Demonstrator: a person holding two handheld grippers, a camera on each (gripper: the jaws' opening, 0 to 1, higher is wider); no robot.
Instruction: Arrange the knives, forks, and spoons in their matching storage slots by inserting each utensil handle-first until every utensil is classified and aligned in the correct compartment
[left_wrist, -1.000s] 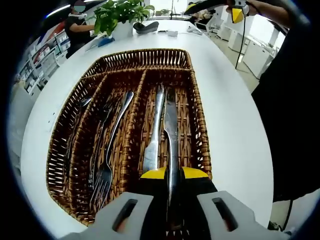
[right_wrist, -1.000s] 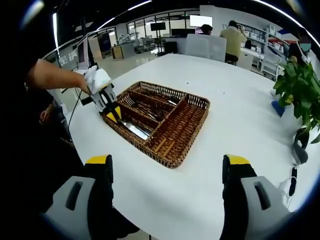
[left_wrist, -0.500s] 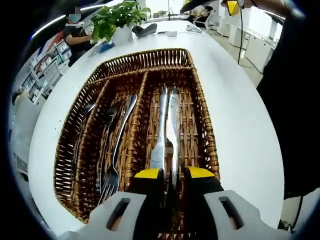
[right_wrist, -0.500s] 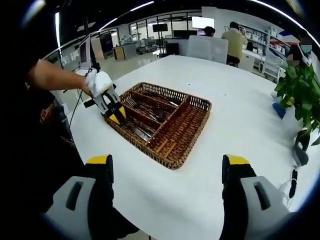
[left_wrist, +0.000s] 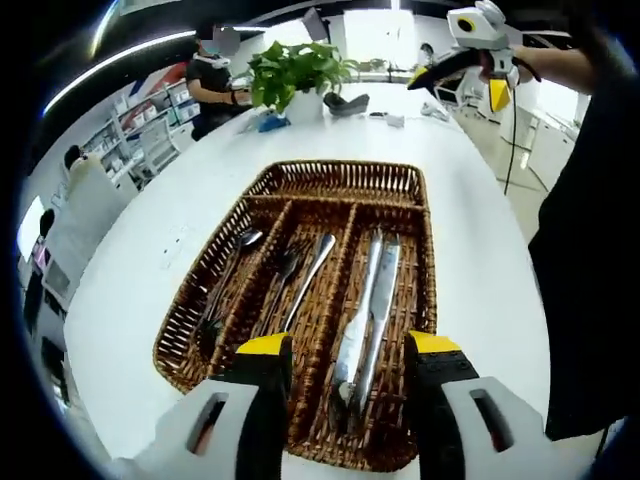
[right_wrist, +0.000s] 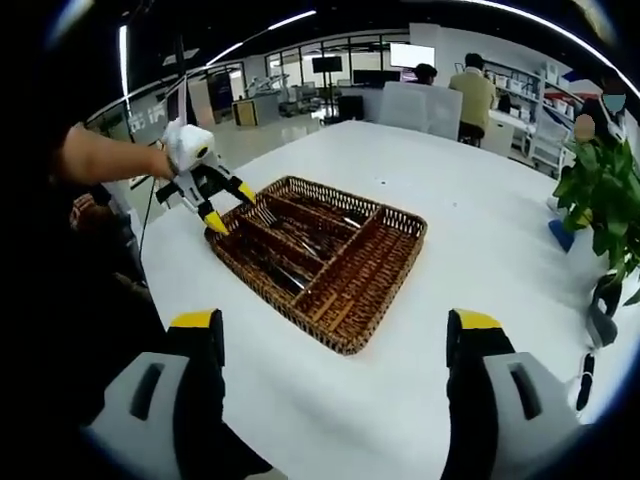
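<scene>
My left gripper (left_wrist: 345, 360) hangs released, jaws spread, over the near edge of the wicker tray (left_wrist: 300, 180). Two knives (left_wrist: 368, 305) lie just ahead in the rightmost slot, long axes running away from me. My right gripper (right_wrist: 330, 335), also spread and empty, sits well back from the tray's far corner, so the left is nearer.

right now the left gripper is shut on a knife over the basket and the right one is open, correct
Not quite. The left gripper is open and holds nothing: in the left gripper view its jaws stand apart, and both knives lie in the basket. The right gripper is open, as you said.
</scene>
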